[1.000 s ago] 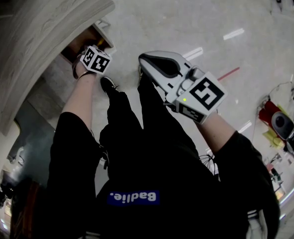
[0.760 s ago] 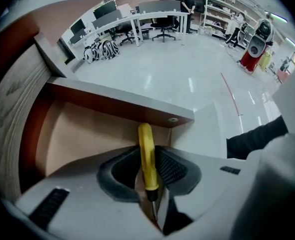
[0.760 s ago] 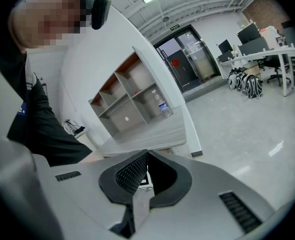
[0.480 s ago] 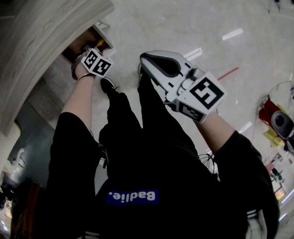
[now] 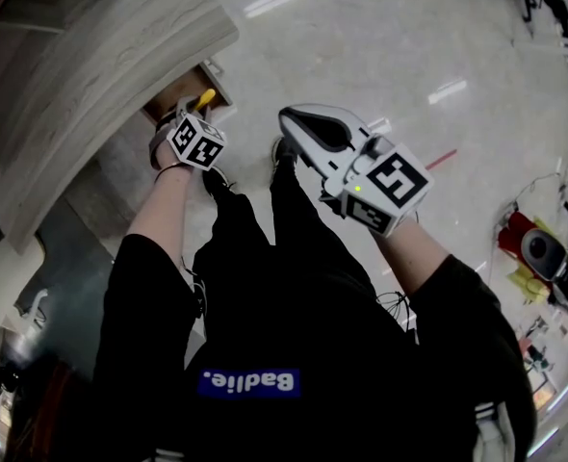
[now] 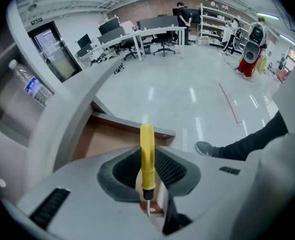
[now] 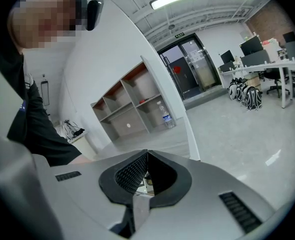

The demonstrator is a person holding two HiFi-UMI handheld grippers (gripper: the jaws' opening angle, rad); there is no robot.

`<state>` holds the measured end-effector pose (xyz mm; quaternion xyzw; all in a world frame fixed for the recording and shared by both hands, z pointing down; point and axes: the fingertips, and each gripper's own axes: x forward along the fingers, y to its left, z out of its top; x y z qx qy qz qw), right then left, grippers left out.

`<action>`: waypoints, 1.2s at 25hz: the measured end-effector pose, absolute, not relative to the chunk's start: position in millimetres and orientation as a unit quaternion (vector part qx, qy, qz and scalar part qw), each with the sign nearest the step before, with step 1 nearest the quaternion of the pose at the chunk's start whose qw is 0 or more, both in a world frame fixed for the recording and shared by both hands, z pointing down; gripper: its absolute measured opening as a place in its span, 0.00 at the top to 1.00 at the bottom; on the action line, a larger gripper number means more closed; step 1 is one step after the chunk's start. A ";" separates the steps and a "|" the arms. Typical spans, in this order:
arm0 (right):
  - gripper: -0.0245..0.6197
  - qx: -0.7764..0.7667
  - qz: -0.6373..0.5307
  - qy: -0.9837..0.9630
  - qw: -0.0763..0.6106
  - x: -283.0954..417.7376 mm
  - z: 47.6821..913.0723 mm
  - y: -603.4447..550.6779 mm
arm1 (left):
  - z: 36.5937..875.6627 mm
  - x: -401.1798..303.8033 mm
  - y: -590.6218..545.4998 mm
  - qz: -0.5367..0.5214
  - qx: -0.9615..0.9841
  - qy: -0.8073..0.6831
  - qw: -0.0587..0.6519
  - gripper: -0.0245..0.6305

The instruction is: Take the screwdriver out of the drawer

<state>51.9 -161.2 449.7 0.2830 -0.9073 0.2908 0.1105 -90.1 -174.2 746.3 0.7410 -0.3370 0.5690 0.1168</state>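
Observation:
A yellow-handled screwdriver (image 6: 147, 154) stands upright between the pads of my left gripper (image 6: 148, 151), which is shut on its handle; the metal shaft points back toward the camera. In the head view the yellow handle (image 5: 205, 97) sticks out past the left gripper (image 5: 192, 115), just above the open wooden drawer (image 5: 165, 106). The left gripper view shows the drawer (image 6: 110, 136) below and behind the jaws. My right gripper (image 5: 291, 119) hangs over the floor to the right, apart from the drawer, its jaws shut (image 7: 147, 155) on nothing.
A curved grey counter (image 5: 91, 65) overhangs the drawer. A water bottle (image 6: 30, 84) stands in a shelf niche. The person's shoe (image 6: 208, 148) rests on the floor beside the drawer. Desks and chairs (image 6: 142, 34) line the far side of the room.
The left gripper has risen out of the drawer with the screwdriver, and its yellow handle now shows above the drawer. The right gripper has lifted a little.

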 end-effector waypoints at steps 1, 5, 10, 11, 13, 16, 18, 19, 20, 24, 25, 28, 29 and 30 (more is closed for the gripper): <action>0.92 0.283 0.287 -0.909 0.108 51.9 444.2 -161.3 | 735.3 -88.8 -172.9 0.559 0.744 -0.345 0.120 0.84; 0.92 0.279 0.281 -0.913 0.101 51.1 424.7 -157.2 | 684.4 -81.6 -167.8 0.520 0.758 -0.375 0.120 0.84; 0.92 0.259 0.268 -0.922 0.104 28.5 404.1 -147.0 | 628.1 -89.7 -155.9 0.468 0.773 -0.409 0.124 0.84; 0.92 0.253 0.264 -0.925 0.104 24.7 398.5 -144.9 | 616.2 -91.3 -153.3 0.456 0.776 -0.417 0.128 0.84; 0.92 0.245 0.256 -0.929 0.107 20.6 388.1 -141.2 | 591.8 -91.9 -148.2 0.432 0.780 -0.433 0.133 0.84; 0.92 0.237 0.249 -0.932 0.112 15.3 378.2 -135.7 | 556.6 -92.7 -138.1 0.396 0.787 -0.453 0.138 0.84; 0.92 0.235 0.247 -0.933 0.112 10.9 370.3 -133.6 | 530.8 -93.7 -131.8 0.364 0.793 -0.467 0.142 0.84; 0.92 0.236 0.250 -0.933 0.110 8.2 364.9 -133.3 | 517.1 -93.8 -129.0 0.346 0.797 -0.473 0.144 0.84; 0.92 0.237 0.255 -0.931 0.108 5.1 359.3 -132.7 | 503.9 -94.0 -125.9 0.328 0.801 -0.479 0.146 0.84; 0.92 0.224 0.244 -0.937 0.113 -10.4 346.5 -122.7 | 454.6 -101.5 -110.8 0.269 0.807 -0.505 0.148 0.84; 0.92 0.217 0.243 -0.939 0.108 -15.2 341.9 -120.2 | 441.6 -103.5 -108.0 0.257 0.806 -0.511 0.149 0.84; 0.92 0.201 0.232 -0.946 0.101 -21.1 334.8 -115.7 | 406.6 -102.4 -103.1 0.219 0.810 -0.522 0.150 0.84; 0.92 0.199 0.232 -0.947 0.102 -21.8 332.9 -114.7 | 395.6 -100.8 -101.6 0.207 0.813 -0.524 0.149 0.84; 0.92 0.196 0.231 -0.948 0.101 -23.1 330.5 -113.2 | 384.6 -99.8 -99.9 0.195 0.815 -0.525 0.149 0.84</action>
